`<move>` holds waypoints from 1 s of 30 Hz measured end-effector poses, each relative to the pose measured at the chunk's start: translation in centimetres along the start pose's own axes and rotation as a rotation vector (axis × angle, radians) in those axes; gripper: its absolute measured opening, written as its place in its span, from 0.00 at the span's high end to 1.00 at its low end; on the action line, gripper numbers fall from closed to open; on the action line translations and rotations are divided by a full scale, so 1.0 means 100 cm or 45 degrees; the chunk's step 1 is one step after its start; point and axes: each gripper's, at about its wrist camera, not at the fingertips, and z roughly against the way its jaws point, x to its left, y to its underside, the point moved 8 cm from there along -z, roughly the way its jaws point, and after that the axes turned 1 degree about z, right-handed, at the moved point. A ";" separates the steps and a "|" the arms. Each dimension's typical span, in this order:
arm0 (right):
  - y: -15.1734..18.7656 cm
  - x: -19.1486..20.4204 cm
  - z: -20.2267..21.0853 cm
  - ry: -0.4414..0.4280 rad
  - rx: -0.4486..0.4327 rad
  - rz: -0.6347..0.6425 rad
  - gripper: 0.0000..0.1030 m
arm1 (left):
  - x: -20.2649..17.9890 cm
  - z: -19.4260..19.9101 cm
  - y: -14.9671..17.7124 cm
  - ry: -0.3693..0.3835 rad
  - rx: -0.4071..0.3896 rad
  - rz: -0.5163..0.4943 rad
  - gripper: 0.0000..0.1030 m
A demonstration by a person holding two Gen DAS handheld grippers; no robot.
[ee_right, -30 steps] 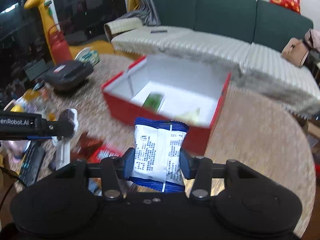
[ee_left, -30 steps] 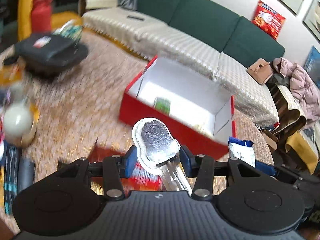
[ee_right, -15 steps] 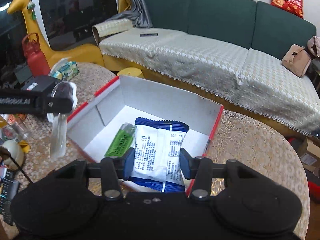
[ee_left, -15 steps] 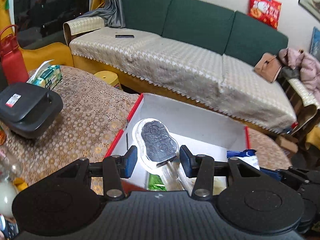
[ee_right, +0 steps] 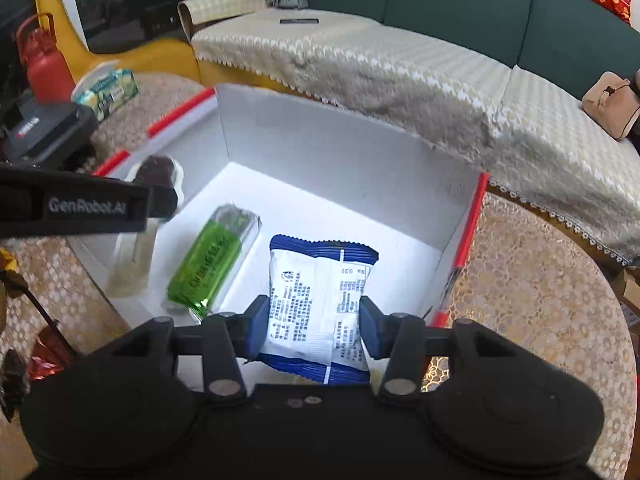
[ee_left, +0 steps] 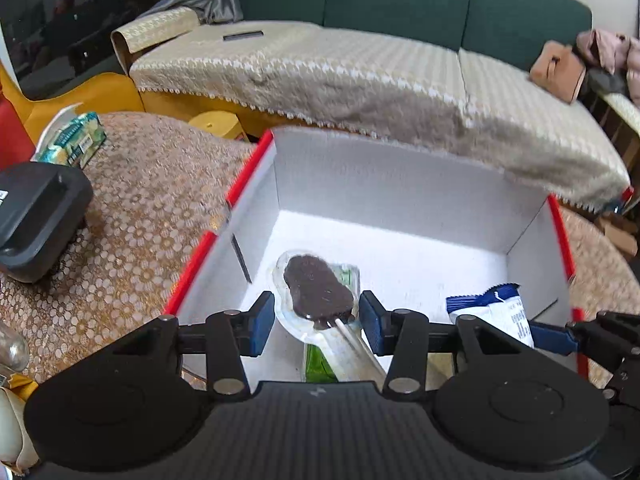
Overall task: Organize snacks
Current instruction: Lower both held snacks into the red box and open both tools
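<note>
A red box with a white inside (ee_left: 400, 196) stands open on the table; it also shows in the right wrist view (ee_right: 320, 152). My left gripper (ee_left: 318, 322) is shut on a clear-wrapped chocolate lollipop (ee_left: 316, 292) and holds it over the box's left part. My right gripper (ee_right: 312, 330) is shut on a blue-and-white snack packet (ee_right: 320, 300) and holds it over the box's right part. The packet shows in the left wrist view (ee_left: 496, 316) too. A green snack bar (ee_right: 208, 264) lies on the box floor.
The table has a gold lace cloth (ee_left: 132, 208). A black case (ee_left: 36, 216) and a green tissue pack (ee_left: 72, 140) sit at its left. A red wrapper (ee_right: 48, 354) lies near the front left. A sofa with a beige cover (ee_left: 360, 76) runs behind.
Both grippers have moved forward and down over the open box, each still holding its snack. The box now fills the middle of both views.
</note>
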 end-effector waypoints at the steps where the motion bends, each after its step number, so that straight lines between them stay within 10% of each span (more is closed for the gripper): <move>1: 0.002 0.001 -0.002 -0.002 0.010 0.004 0.55 | -0.001 -0.003 0.003 -0.002 0.013 -0.008 0.56; 30: 0.021 0.013 0.111 -0.160 -0.141 -0.038 0.53 | 0.013 0.118 0.038 0.157 -0.080 0.045 0.36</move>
